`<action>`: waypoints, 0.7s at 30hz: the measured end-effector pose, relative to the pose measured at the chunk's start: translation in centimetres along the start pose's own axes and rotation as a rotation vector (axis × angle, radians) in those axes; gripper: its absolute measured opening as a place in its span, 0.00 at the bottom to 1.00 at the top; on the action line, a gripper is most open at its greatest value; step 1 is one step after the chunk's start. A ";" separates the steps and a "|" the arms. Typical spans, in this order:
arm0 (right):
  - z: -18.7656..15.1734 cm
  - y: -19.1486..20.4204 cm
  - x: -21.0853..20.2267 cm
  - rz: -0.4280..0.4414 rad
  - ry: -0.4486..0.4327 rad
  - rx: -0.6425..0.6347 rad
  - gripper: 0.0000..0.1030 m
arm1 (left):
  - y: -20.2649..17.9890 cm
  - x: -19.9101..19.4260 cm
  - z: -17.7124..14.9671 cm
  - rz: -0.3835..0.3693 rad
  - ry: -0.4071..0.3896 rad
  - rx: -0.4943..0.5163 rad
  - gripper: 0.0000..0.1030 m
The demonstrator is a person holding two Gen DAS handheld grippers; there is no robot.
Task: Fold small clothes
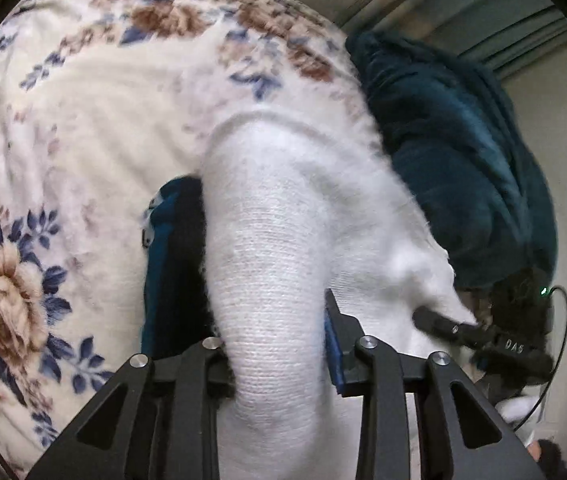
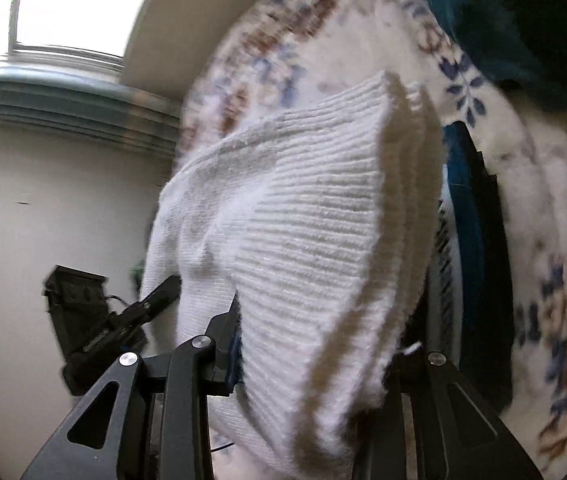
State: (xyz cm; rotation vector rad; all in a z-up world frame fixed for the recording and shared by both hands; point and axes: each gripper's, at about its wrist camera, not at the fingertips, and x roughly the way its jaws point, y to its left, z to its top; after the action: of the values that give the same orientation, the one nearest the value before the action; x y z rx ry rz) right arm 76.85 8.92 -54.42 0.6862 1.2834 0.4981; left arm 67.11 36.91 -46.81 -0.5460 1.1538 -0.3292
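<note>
- A white knitted sock (image 1: 275,264) hangs in the air above a bed, stretched between two hand-held grippers.
- The left gripper (image 1: 279,344) pinches one end of the sock, its two black fingers (image 1: 339,332) pressed against the fabric on either side.
- The right gripper (image 2: 311,332) clamps the sock's ribbed cuff (image 2: 323,216), where layered edges show at the open end; the sock fills the gap between its fingers.
- In the left wrist view, the right gripper (image 1: 451,326) appears at the far right, its tip touching the sock's other end.
- In the right wrist view, the left gripper (image 2: 155,294) shows at the lower left, its tip against the sock.
- Below the sock lies a cream blanket (image 1: 83,120) with blue and brown flowers.
- A folded dark blue garment (image 1: 167,272) rests on the blanket, just beside the hanging sock.
- A teal plush blanket (image 1: 451,152) is heaped at the bed's edge.
- A bright window (image 2: 75,12) shows at the upper left of the right wrist view.
</note>
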 end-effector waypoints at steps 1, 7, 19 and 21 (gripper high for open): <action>0.0 -0.1 0.3 -0.024 0.010 -0.009 0.38 | 0.1 0.1 -0.1 -0.005 -0.004 0.001 0.31; -0.9 0.5 -2.0 -0.247 -0.063 -0.010 0.77 | -2.0 -2.3 -2.0 0.181 -0.082 0.098 0.77; -13.2 8.1 -10.6 -0.749 -0.256 -0.177 1.00 | -8.7 -8.6 -9.9 0.530 -0.196 0.245 0.93; -15.1 9.5 -12.5 -0.788 -0.298 -0.206 1.00 | -10.0 -10.4 -11.1 0.524 -0.211 0.251 0.93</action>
State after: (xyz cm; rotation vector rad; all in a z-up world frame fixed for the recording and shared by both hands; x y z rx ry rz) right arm 59.71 9.86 -41.10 0.0439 1.0920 -0.1191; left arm 53.22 31.36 -36.47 -0.0451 0.9907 0.0383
